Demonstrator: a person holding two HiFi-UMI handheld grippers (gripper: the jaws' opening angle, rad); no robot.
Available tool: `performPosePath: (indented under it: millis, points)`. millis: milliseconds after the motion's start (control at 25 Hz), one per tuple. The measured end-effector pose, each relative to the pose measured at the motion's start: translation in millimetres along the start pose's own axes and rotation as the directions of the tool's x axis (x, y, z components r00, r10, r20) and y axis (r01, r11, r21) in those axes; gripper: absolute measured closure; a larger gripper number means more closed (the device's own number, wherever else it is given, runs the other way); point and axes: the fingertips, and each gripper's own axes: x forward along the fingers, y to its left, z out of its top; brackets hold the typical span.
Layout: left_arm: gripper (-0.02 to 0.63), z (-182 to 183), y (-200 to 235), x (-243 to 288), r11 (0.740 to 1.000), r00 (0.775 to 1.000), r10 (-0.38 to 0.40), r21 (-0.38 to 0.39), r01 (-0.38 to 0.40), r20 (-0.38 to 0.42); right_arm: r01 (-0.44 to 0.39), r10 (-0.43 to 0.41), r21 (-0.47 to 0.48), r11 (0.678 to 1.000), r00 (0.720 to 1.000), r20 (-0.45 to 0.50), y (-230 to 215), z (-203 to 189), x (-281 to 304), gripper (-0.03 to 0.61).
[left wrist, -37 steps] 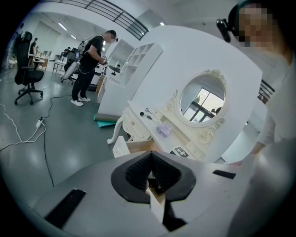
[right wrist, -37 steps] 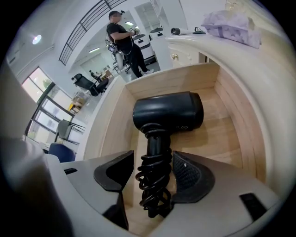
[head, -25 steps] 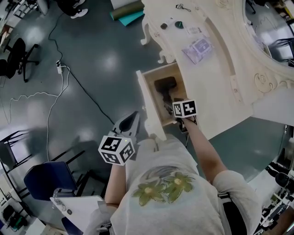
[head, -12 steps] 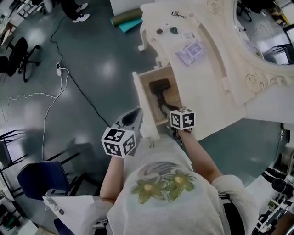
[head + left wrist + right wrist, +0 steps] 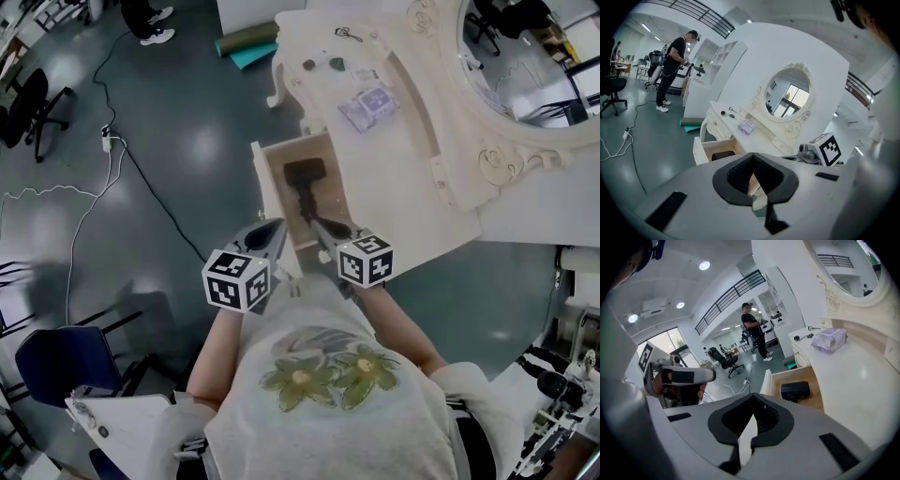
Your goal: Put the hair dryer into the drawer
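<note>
Right tool (image 5: 321, 230) up, newly shut, empty; hair dryer (image 5: 305, 178) in drawer (image 5: 261, 183)

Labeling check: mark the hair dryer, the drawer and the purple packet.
hair dryer (image 5: 305, 174): head view, its black head.
drawer (image 5: 264, 192): head view, its front panel.
purple packet (image 5: 367, 108): head view, its top face.

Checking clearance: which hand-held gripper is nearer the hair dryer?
Right. The right hand-held gripper is just short of the hair dryer; the left hand-held gripper is outside the drawer front.
</note>
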Motion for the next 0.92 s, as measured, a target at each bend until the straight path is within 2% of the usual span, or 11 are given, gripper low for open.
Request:
performPosePath:
  millis: [320,920]
  points:
    - [0.603,-2.1,-18.0,-0.3,1.0,1.0,-0.022,0.004,0.022,0.006,0.016,-0.016,-0.039,0.999,1.0,0.013,4.2,6.1,-17.1,0.557]
    - [0.603,-1.3,-26.9,-12.9,1.0,1.0,0.0,0.012,0.0,0.028,0.005,-0.003,-0.071,0.997,1.0,0.026,16.2,15.8,-27.2,0.557]
